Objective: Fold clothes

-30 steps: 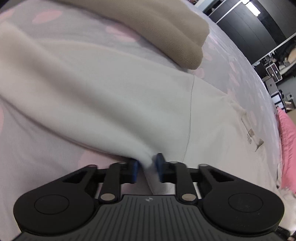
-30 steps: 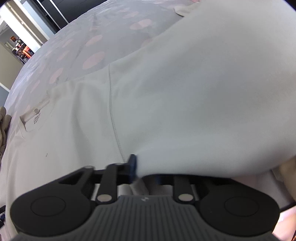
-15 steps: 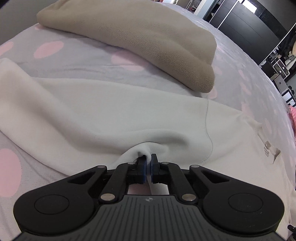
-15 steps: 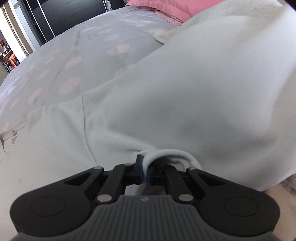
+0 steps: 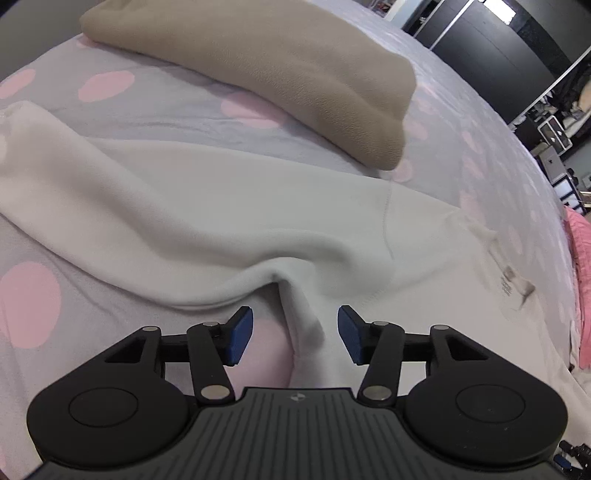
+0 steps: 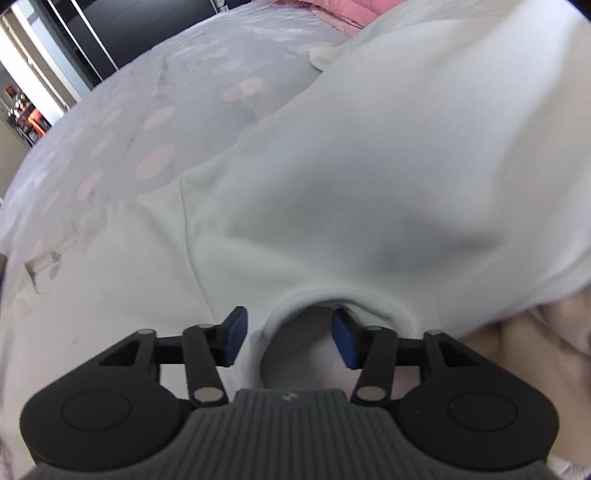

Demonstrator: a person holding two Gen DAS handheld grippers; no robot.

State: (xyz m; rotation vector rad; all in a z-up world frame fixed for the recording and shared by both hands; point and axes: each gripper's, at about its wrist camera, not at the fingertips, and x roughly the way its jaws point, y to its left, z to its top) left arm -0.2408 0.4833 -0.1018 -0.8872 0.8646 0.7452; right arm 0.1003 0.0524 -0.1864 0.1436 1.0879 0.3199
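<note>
L gripper (image 5: 295, 334) has its blue pads (image 5: 240, 334) spread wide, gripping nothing; a pinched ridge of the white garment (image 5: 229, 206) rises between them, touching neither pad. From that ridge the cloth runs off to the left as a long rolled sleeve, and to the right over the garment body, where a seam curves down and a neck label (image 5: 511, 282) lies flat near the edge. Beyond the sleeve, a folded beige garment (image 5: 266, 70) sits further back on the bedspread (image 5: 155, 110), grey w/ pink dots, apart from the white one. Pink fabric (image 5: 581, 258) shows at the far right edge.

R gripper (image 6: 286, 338) is also spread wide, nothing clamped. A curled hem loop of the white garment (image 6: 369, 177) arches just ahead of the pads; the right-side pad (image 6: 343, 343) sits right under that arch, contact can't be told. Cloth bulges up big & blurry beyond. Seam runs diagonally left of the fingers. Same dotted bedspread (image 6: 147, 110) further out, label (image 6: 46, 264) at far left, dark wardrobe doors (image 6: 122, 26) behind
</note>
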